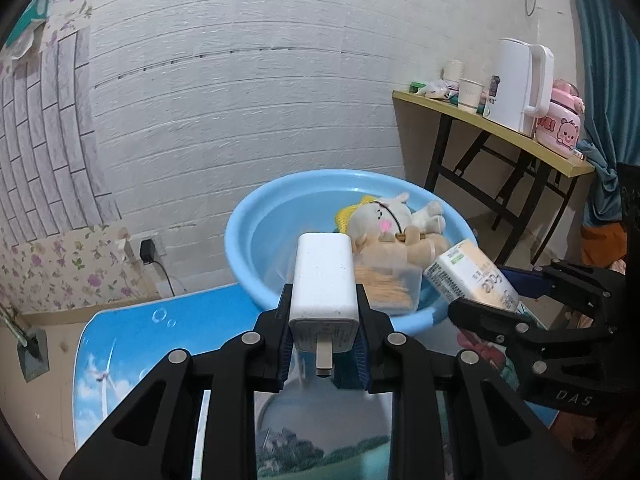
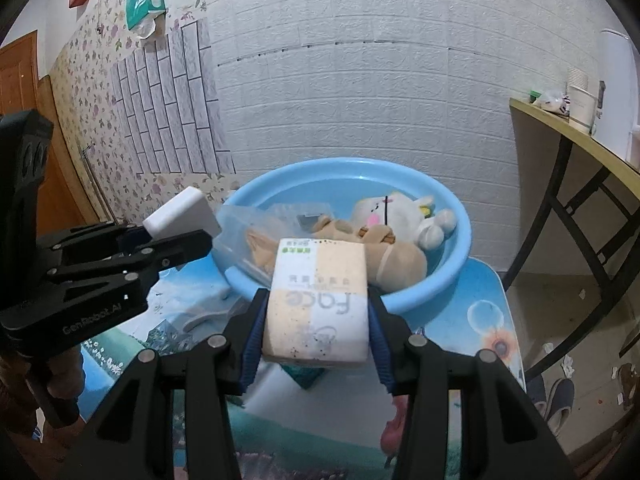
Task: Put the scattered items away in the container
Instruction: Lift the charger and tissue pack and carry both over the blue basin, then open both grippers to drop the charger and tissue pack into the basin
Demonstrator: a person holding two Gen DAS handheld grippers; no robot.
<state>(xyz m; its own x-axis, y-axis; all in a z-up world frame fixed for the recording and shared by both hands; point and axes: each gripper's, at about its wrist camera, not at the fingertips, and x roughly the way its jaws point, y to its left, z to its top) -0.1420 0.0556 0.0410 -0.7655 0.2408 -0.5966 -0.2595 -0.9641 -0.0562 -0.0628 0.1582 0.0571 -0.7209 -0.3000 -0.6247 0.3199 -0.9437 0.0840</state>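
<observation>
Both claws hold items near the blue basin.

The left claw [image 1: 324,340] pinches a white charger [image 1: 323,280], prongs toward the camera; the right claw [image 2: 316,320] pinches a tissue pack [image 2: 318,304]. Both hang above the bench [image 2: 492,320], just short of the basin [image 2: 452,276], where a plush toy [image 2: 396,216] and a clear plastic box [image 1: 394,286] lie.

Side table against a white brick wall
A white kettle [image 1: 518,84], paper cups [image 1: 469,92] and what looks like a pink jar [image 1: 560,130] stand on the side table [image 1: 440,110].
</observation>
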